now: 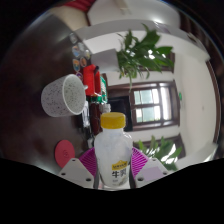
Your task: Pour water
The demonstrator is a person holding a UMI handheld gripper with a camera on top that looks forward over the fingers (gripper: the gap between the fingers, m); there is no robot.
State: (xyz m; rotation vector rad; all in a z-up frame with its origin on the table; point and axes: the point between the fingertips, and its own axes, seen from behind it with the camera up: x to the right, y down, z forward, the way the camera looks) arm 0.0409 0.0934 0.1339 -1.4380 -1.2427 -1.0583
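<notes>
Gripper (113, 168) pinches white plastic bottle with yellow cap (113, 150) between pink pads, low centre of frame, upright. White paper cup (64, 95) upper left, lying tilted. Step — carrying bottle to pour; next likely needs uncapping, tilt over cup.

White bottle (113, 160), yellow cap (114, 121)

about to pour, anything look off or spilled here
No spill shows. The whole view is tilted. The bottle with a yellow cap sits between the gripper fingers, and a white cup lies beyond, its mouth seemingly turned sideways.
</notes>
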